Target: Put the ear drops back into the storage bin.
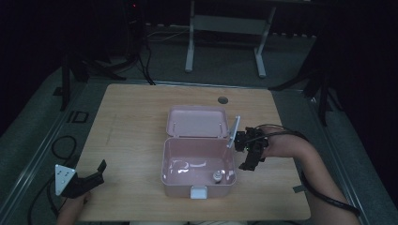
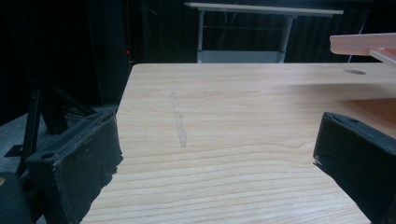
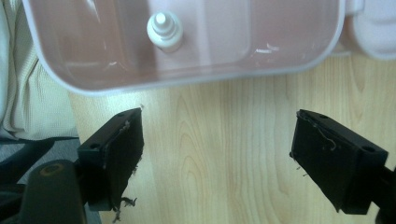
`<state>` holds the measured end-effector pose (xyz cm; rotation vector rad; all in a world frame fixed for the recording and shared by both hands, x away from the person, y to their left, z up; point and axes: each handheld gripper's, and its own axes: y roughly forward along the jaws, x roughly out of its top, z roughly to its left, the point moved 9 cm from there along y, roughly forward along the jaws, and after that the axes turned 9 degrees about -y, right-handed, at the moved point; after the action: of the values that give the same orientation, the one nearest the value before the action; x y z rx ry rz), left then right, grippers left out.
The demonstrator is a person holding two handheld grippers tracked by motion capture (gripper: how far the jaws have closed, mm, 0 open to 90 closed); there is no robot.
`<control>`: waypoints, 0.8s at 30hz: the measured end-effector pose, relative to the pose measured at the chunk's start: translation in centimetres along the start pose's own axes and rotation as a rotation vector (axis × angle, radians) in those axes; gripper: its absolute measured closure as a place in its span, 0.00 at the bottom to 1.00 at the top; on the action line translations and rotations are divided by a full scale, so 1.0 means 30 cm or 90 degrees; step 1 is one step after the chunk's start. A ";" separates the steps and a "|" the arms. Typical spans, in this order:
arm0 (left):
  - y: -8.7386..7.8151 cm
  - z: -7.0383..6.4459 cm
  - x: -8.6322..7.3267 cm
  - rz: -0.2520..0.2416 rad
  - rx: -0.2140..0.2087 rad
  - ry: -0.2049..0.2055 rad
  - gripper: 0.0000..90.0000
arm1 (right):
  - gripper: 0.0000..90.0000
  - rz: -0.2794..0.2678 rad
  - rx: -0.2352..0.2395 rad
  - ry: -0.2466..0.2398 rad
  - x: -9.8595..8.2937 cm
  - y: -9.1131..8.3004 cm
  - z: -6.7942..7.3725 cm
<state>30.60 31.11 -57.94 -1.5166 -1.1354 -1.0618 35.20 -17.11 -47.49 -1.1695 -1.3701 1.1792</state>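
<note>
A pink plastic box (image 1: 165, 164) stands open in the middle of the wooden table (image 1: 131, 136), its lid (image 1: 197, 122) tipped back behind it. Inside, near the front right corner, stands a small white bottle (image 1: 217, 176); the right gripper view shows the bottle (image 3: 163, 31) from above through the box wall (image 3: 187, 79). My right gripper (image 1: 248, 154) hovers just right of the box, open and holding nothing (image 3: 217, 154). My left gripper (image 1: 89, 180) sits near the table's front left edge, open and holding nothing (image 2: 215, 163), well apart from the box.
A white latch (image 1: 199, 192) juts from the box's front wall. A round cable hole (image 1: 223, 100) lies near the table's far edge. Beyond the table stand a white desk frame (image 1: 225, 42) and dark tripod stands (image 1: 75, 70). The table's left half is bare wood.
</note>
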 end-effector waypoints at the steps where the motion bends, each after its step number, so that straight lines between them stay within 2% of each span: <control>1: 0.000 0.000 0.000 0.000 0.000 0.000 0.01 | 0.18 -0.003 -0.004 0.003 -0.010 0.004 -0.001; 7: 0.000 -0.001 0.000 0.000 0.000 0.001 0.01 | 0.18 -0.017 -0.011 0.036 -0.068 0.032 -0.006; 11: 0.000 -0.001 0.000 0.000 0.000 0.001 0.01 | 0.18 -0.023 -0.026 0.058 -0.108 0.060 -0.014; 22: -0.001 -0.001 0.000 -0.002 0.000 0.002 0.01 | 0.17 -0.063 -0.042 0.119 -0.218 0.174 -0.002; 24: -0.001 -0.001 0.000 -0.002 0.000 0.002 0.01 | 0.17 -0.082 -0.047 0.137 -0.241 0.196 0.000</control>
<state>30.57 31.09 -57.92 -1.5135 -1.1364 -1.0665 36.31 -23.84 -53.83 -1.2036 -1.3125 0.8913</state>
